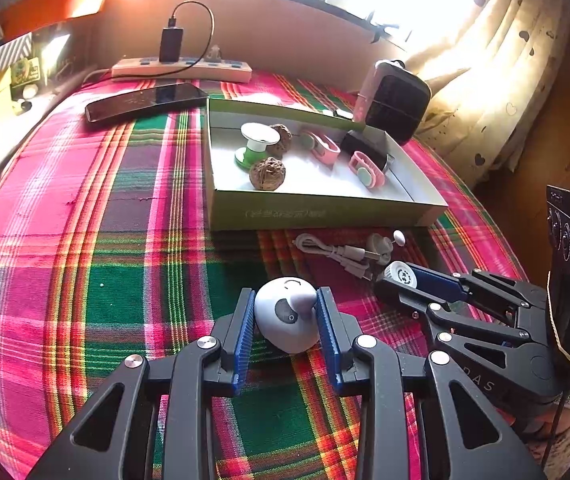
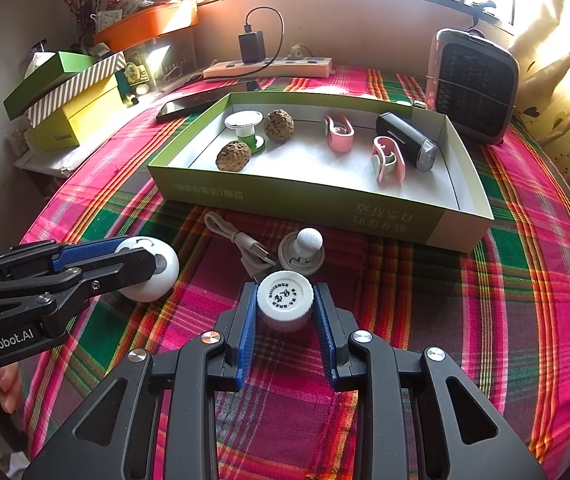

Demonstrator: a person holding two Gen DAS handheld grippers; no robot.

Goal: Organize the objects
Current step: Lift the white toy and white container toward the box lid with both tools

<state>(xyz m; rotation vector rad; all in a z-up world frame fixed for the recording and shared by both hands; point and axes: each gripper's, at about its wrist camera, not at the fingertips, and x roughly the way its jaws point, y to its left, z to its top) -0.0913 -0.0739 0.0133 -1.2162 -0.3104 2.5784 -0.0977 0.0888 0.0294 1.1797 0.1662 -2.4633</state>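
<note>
On the plaid cloth (image 1: 125, 300), left claw (image 1: 287, 320) pinches a white egg toy (image 1: 285, 312); right claw (image 2: 285, 308) pinches a capped bottle (image 2: 285, 300).

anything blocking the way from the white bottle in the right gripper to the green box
Partly. The cable and a small white knob lie on the cloth between the bottle and the box, whose near wall must also be cleared. Lifted over them, nothing visible blocks it.

We note both units share black skeletal linkages with triangular cut-outs, silver round-head screws and ribbed blue pads (image 2: 245, 332). The left gripper (image 2: 141, 258) is marked "GenRobot.AI" in white; bare fingertips show beneath it.
</note>
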